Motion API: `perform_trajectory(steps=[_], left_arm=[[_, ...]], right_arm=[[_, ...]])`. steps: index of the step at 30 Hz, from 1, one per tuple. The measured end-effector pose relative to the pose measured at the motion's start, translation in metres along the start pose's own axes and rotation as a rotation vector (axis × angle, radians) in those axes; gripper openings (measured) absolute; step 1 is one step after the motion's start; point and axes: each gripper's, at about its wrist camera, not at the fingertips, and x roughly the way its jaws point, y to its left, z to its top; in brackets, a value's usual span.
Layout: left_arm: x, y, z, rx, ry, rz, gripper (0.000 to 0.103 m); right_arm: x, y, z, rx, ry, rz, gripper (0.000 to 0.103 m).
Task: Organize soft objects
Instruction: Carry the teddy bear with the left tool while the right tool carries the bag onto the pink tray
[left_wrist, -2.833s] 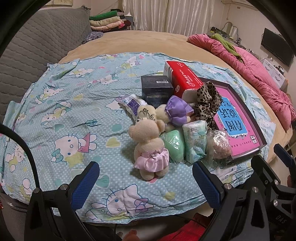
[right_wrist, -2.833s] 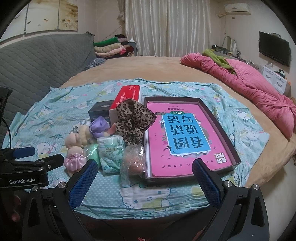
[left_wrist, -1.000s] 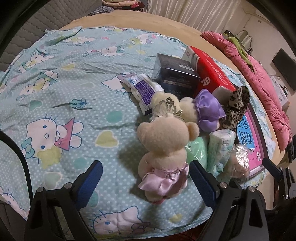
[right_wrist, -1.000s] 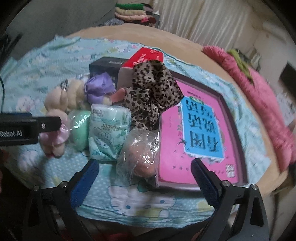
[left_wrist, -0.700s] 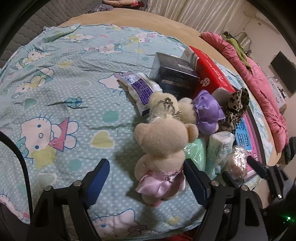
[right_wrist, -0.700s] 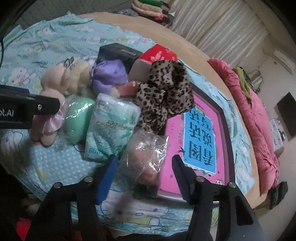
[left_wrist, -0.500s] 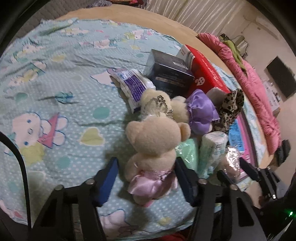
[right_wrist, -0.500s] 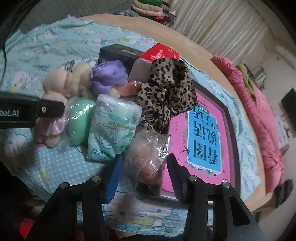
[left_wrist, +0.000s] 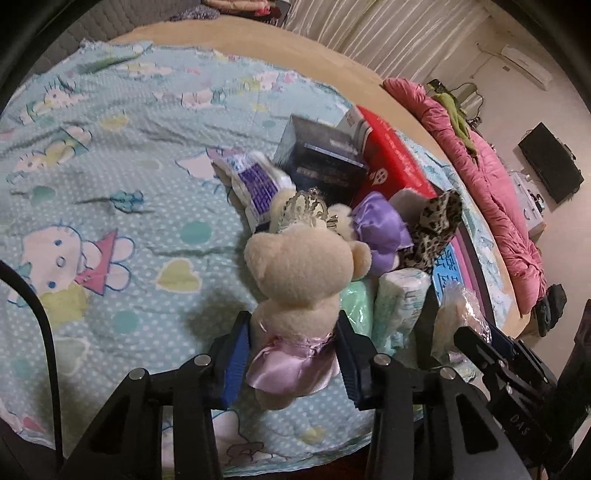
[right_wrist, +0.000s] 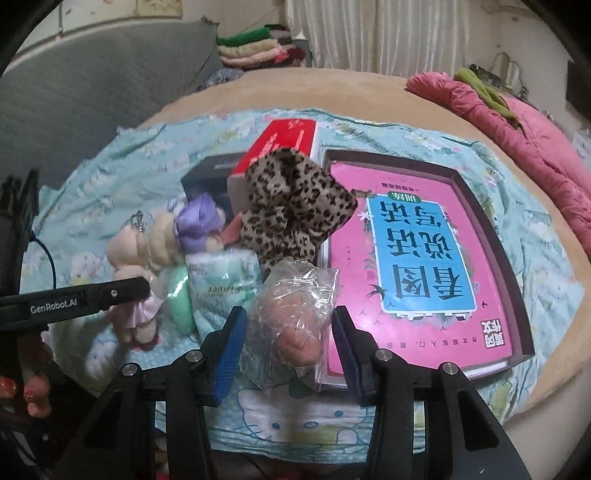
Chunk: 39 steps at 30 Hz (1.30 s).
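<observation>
A beige teddy bear (left_wrist: 299, 266) in a pink satin skirt stands on the blue cartoon-print cloth (left_wrist: 110, 177). My left gripper (left_wrist: 291, 325) is closing, and its blue pads press the bear's waist from both sides. In the right wrist view that gripper's finger (right_wrist: 92, 295) crosses in front of the bear (right_wrist: 129, 251). A clear crinkly bag with a pinkish soft lump (right_wrist: 291, 295) sits between the pads of my right gripper (right_wrist: 288, 328), which touch its sides. Behind lie a purple-dressed bear (left_wrist: 380, 229), a leopard-print fabric piece (right_wrist: 291, 210), a tissue pack (right_wrist: 221, 288) and a green soft item (right_wrist: 179, 299).
A dark box (left_wrist: 321, 162) and a red box (left_wrist: 391, 162) stand behind the pile. A pink book lies in a dark tray (right_wrist: 491, 236) at the right. A pink quilt (right_wrist: 517, 110) lies on the bed's far right. A hand (right_wrist: 29, 391) shows at the lower left.
Both grippers have narrowed from wide open. The left one now pinches the teddy bear's waist; the right one has closed around the bagged lump and tilted up, showing more of the room.
</observation>
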Motion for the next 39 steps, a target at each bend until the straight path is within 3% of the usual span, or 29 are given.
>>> perform_trajectory(steps=[10,19,29,39], left_arm=[[-0.038,-0.026,0.001,0.074,-0.073,-0.004,0.044],[-0.043,-0.076,0.001,0.179,-0.072,-0.021,0.044],[-0.018,-0.143,-0.008,0.311,-0.006,-0.052,0.044],[0.024,-0.200,-0.018,0.433,0.078,-0.054,0.044]], right_arm=[[-0.021,-0.013,0.000,0.065,-0.084,0.034,0.049],[-0.044,-0.044,0.002,0.172,-0.175,0.026,0.049],[-0.069,-0.096,0.000,0.298,-0.262,-0.034,0.049],[-0.066,-0.158,-0.019,0.423,-0.260,-0.120,0.049]])
